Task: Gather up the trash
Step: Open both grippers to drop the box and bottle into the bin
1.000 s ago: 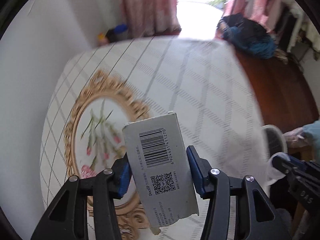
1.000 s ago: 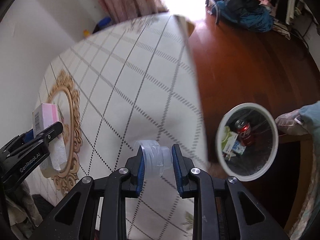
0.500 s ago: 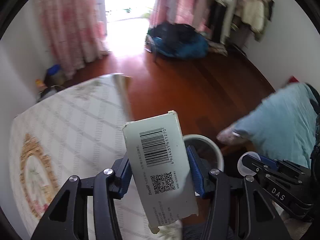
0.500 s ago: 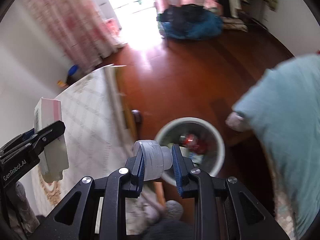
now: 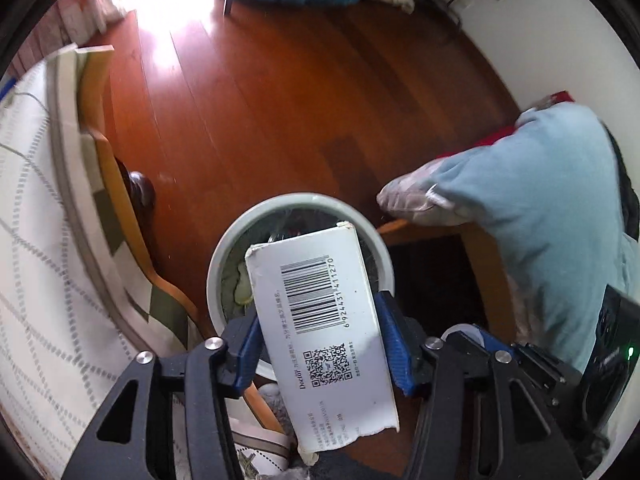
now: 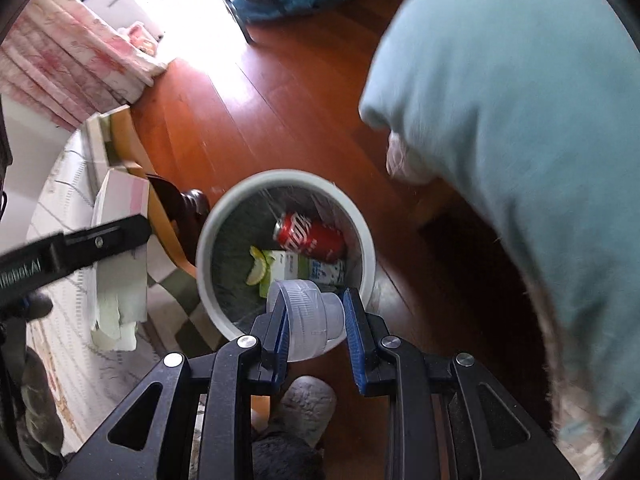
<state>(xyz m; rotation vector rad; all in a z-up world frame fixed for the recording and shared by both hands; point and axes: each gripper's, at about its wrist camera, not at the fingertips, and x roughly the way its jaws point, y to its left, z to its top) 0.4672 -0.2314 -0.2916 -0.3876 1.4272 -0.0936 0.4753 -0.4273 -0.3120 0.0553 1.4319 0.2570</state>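
Two hand-held grippers each hold one piece of trash above the bin. The left hand-held gripper (image 5: 320, 344) clamps a white carton box (image 5: 320, 320) with a barcode between its blue pads, tilted, its top toward 12 o'clock over the pale round trash bin (image 5: 244, 228). The right hand-held gripper (image 6: 316, 332) holds a small clear plastic bottle (image 6: 308, 312) at the bin's rim at 6 o'clock. Inside the bin lie a red can (image 6: 310, 236) and a green-white carton (image 6: 304, 268). The bin stands on the wooden floor (image 5: 248, 92), with the bed (image 5: 40, 260) at 9 o'clock.
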